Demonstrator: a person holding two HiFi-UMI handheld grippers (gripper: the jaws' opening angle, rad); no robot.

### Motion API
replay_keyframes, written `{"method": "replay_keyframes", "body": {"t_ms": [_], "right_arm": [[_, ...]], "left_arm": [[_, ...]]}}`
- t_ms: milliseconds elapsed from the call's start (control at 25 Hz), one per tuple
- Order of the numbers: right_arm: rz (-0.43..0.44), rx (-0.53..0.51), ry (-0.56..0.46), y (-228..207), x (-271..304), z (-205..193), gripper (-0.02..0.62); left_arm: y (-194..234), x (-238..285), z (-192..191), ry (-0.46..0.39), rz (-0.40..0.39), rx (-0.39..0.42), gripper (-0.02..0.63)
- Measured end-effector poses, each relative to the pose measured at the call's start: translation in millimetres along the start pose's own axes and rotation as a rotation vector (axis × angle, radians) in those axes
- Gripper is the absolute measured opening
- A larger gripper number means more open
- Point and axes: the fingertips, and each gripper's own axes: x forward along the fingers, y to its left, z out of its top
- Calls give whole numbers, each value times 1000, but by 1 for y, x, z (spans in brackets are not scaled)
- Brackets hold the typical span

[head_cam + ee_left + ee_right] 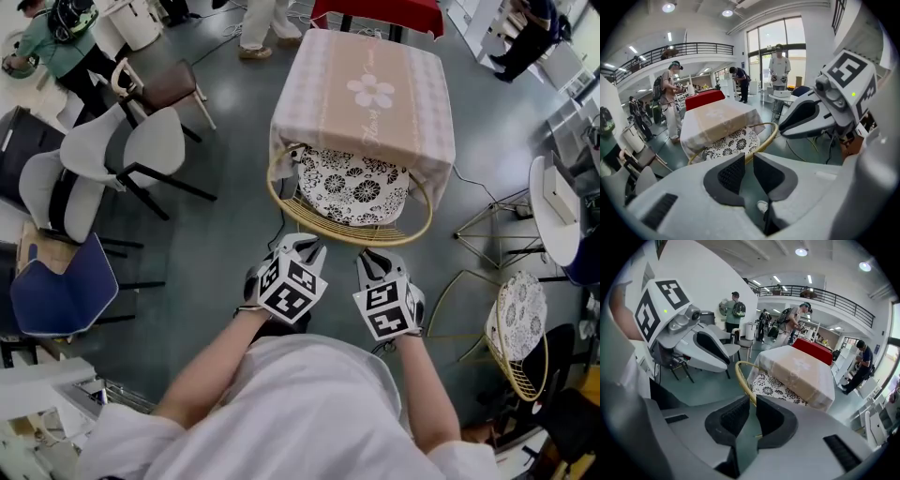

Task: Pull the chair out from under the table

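The chair has a yellow rattan rim (349,242) and a black-and-white floral cushion (356,187). It stands tucked under the table (366,94), which wears a pink and beige cloth. Both grippers hover side by side just short of the rim's near arc. In the left gripper view, my left gripper (302,246) (749,160) is open by a narrow gap with nothing in it, and the rim (765,138) lies just beyond. My right gripper (375,258) (752,404) also stands slightly open. The rim (740,373) runs down to the mouth of its gap, and no pad visibly presses on it.
White chairs (122,150) and a blue one (56,286) crowd the left side. At right stand a second rattan chair (520,328) and a white round table (553,211). A red table (375,11) and several people are beyond. A cable trails on the grey floor.
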Motion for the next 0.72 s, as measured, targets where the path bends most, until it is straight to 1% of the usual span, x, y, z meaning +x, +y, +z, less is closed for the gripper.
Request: {"method": "replay_keyframes", "body": {"t_ms": [120,240,320,400,600,720], "right_arm": [[4,-60,42,-3,10,-4,6],[10,-130,92,-6,20,-13,8],[15,-170,126,-7,27,-19,24],[23,-209,153,-7,32,-25,57],[37,-324,202,-4,43,-31,57],[46,-411,227,-6,50,-35,57]], "left_arm": [[4,8,-4,21,-33,68,57],[4,18,-8,37,-68,158,71],[6,24,-12,50,-84,223,78],[8,30,-15,66,-97,282,91],[17,40,-22,109,-128,426,91],[17,49,-26,132,-170,510,94]]}}
